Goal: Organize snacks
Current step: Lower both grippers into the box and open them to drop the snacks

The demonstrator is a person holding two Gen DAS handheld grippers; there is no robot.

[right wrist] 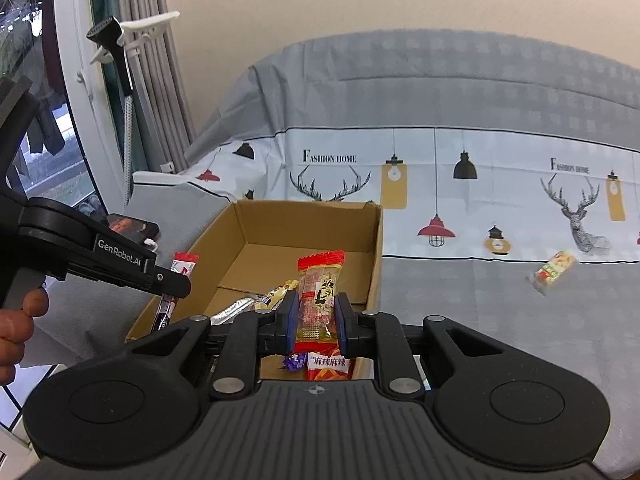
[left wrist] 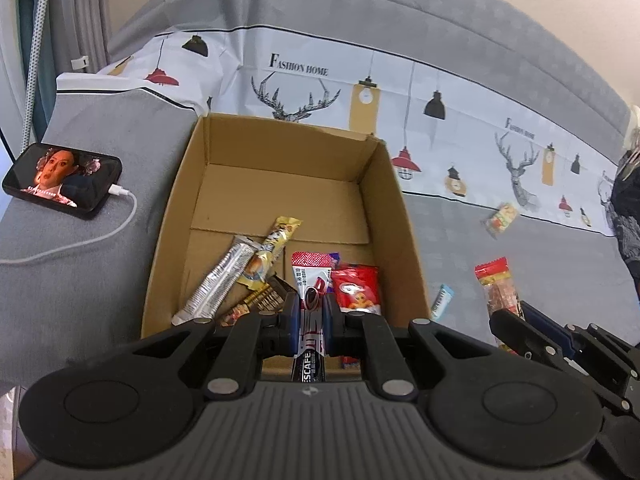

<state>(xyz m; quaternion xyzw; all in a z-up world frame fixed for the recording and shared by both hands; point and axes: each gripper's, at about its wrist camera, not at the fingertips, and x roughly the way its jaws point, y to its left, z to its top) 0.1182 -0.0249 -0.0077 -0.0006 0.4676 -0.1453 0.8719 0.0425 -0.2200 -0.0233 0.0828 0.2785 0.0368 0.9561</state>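
While both packets are being carried at the near edge of the cardboard box (left wrist: 280,152), the main risk is being created by release position. The left gripper (left wrist: 310,316) is being kept pinched on a red-and-black coffee stick (left wrist: 311,280), whose top is being held above the packets already lying on the box floor, while its lower end hangs behind the jaws. The right gripper (right wrist: 316,318) is being kept pinched on a clear snack bar with red ends (right wrist: 320,292), poised at the near rim of the same box (right wrist: 304,216).

If either pair of jaws is opened too early, the long packet is likely to be tipped across the front wall and dropped onto the grey bedspread (left wrist: 500,248). Since the two tools are being brought to one narrow corner side by side, their black frames may be knocked together, or the light box may be nudged along the soft cover. Three snacks are being left outside: a green-and-yellow packet (left wrist: 501,219), a small blue packet (left wrist: 441,300) just beside the box's right wall, and the bar being carried.
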